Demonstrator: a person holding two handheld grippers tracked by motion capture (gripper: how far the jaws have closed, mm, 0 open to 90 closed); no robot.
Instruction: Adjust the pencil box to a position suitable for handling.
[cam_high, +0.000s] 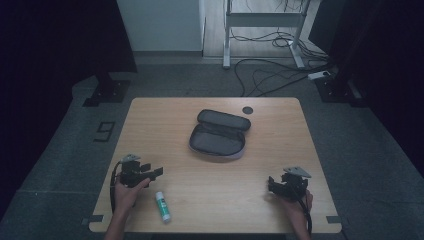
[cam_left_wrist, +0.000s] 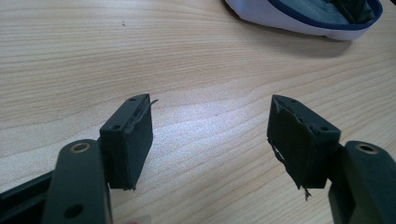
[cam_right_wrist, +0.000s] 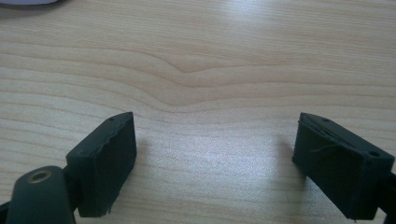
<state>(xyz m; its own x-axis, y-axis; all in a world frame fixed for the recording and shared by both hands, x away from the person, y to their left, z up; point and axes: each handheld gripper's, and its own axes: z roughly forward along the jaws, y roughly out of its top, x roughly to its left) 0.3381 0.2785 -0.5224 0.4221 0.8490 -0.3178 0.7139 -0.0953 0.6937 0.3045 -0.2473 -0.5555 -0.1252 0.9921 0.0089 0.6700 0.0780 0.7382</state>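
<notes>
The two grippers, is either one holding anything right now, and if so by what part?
Nothing is held. The left gripper and right gripper both stand open over bare table, with the glue stick lying untouched.

The pale, wavy-grained wooden table carries a grey fabric zip case with white outer shell and navy trim, and a white glue stick with green band. Both hand-held grippers are black.

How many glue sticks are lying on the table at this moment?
1. The glue stick lies near the table's front edge, just right of the left gripper. The open pencil case could hide more.
</notes>
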